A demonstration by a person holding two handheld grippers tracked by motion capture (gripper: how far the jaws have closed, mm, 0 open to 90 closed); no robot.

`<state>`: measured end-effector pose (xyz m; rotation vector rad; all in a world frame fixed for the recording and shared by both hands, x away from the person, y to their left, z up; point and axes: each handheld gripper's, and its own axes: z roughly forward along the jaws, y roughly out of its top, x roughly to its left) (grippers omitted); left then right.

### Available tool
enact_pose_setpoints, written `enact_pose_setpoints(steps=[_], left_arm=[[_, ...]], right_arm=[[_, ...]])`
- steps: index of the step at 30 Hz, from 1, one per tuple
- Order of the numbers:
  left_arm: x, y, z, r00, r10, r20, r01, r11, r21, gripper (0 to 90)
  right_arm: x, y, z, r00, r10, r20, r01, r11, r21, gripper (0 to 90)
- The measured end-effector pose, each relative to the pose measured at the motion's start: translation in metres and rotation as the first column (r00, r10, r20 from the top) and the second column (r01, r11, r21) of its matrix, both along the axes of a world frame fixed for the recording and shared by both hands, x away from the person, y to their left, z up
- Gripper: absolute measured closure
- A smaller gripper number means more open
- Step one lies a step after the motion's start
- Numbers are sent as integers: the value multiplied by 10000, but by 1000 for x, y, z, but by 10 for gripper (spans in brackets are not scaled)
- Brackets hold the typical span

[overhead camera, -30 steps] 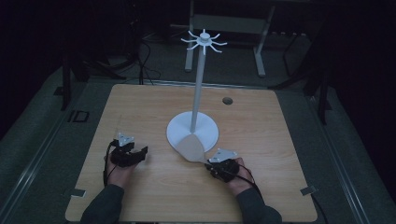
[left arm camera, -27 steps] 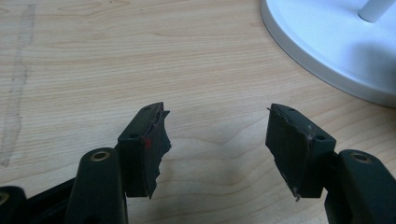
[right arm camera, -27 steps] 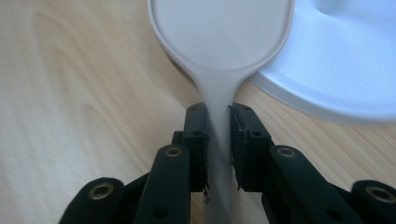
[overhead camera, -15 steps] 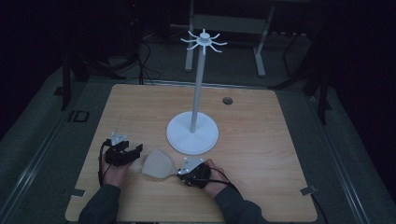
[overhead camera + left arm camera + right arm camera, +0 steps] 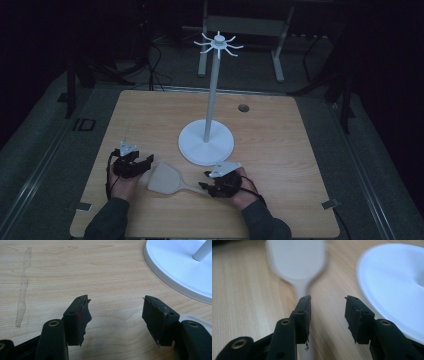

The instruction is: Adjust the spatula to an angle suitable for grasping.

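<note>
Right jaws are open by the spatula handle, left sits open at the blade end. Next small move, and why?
Probably bring the left gripper onto the spatula blade and close. The right gripper has just been opening, its pads off the handle, so the spatula lies loose on the table; the left stands open beside the blade, nothing between its jaws.
</note>
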<state>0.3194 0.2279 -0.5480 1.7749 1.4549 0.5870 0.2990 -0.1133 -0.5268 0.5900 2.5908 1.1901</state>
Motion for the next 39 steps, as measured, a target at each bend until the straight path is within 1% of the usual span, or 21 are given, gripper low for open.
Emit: enact_pose_setpoints(steps=[3, 4, 5, 7, 9, 10, 12, 13, 16, 17, 18, 20, 23, 25, 27, 32, 34, 36, 38, 39], left_arm=[[0, 0, 0, 10000, -4, -6, 4, 10000, 13, 385], [0, 0, 0, 10000, -10, -5, 10, 10000, 17, 385], [0, -1, 0, 10000, -23, -14, 23, 10000, 34, 385], [0, -1, 0, 10000, -11, -16, 11, 10000, 35, 385], [0, -2, 0, 10000, -23, -17, 23, 10000, 42, 385], [0, -2, 0, 10000, -26, -15, 26, 10000, 38, 385], [0, -2, 0, 10000, -49, -18, 49, 10000, 61, 385], [0, -2, 0, 10000, -48, -8, 49, 10000, 62, 385], [0, -2, 0, 10000, -94, -10, 94, 9999, 67, 385], [0, -3, 0, 9999, -107, -14, 107, 9999, 81, 385], [0, -3, 0, 9999, -108, 0, 108, 9999, 92, 385], [-1, -4, 0, 9999, -146, 42, 146, 9999, 60, 385], [-1, -3, 2, 9997, -214, 92, 214, 9998, 12, 385], [-1, -4, 2, 9993, -313, 199, 314, 9995, -32, 385], [-2, -5, 3, 9986, -420, 313, 422, 9991, -60, 384], [-3, -8, 5, 9971, -644, 403, 644, 9979, -3, 384], [-4, -8, 5, 9967, -684, 427, 686, 9976, -26, 384], [-4, -9, 6, 9959, -781, 445, 783, 9969, -33, 384], [-4, -10, 6, 9947, -929, 451, 930, 9957, -13, 385], [-4, -10, 7, 9940, -999, 449, 1002, 9950, -43, 385]], right_arm=[[-3, -23, 3, 9987, -505, -62, 507, 9981, 344, 559], [-7, -32, 4, 9977, -670, -107, 674, 9969, 413, 582], [-10, -40, 4, 9972, -742, -126, 747, 9961, 475, 611], [-19, -52, 4, 9963, -813, -263, 830, 9941, 695, 704], [-29, -62, 1, 9953, -851, -470, 891, 9918, 916, 801], [-34, -66, -1, 9947, -861, -561, 911, 9915, 933, 832], [-43, -71, -7, 9942, -798, -721, 859, 9926, 856, 869], [-48, -73, -10, 9941, -730, -797, 793, 9937, 789, 873], [-61, -77, -19, 9919, -457, -1186, 558, 9949, 838, 880], [-64, -77, -20, 9921, -365, -1201, 458, 9961, 757, 880], [-68, -76, -22, 9929, -210, -1172, 270, 9984, 494, 885], [-71, -75, -25, 9932, -173, -1147, 191, 9997, 144, 891], [-68, -78, -29, 9938, -387, -1039, 381, 9992, -83, 896], [-64, -80, -29, 9934, -532, -1017, 529, 9986, -60, 898], [-60, -81, -30, 9940, -716, -831, 703, 9974, -187, 899], [-42, -85, -32, 9899, -1224, -718, 1228, 9924, 15, 899], [-37, -85, -33, 9874, -1466, -602, 1471, 9891, 42, 899], [-31, -86, -34, 9836, -1741, -480, 1751, 9844, 184, 899], [-26, -86, -36, 9751, -2160, -496, 2182, 9750, 426, 898], [-24, -87, -36, 9726, -2265, -519, 2293, 9717, 569, 898]])
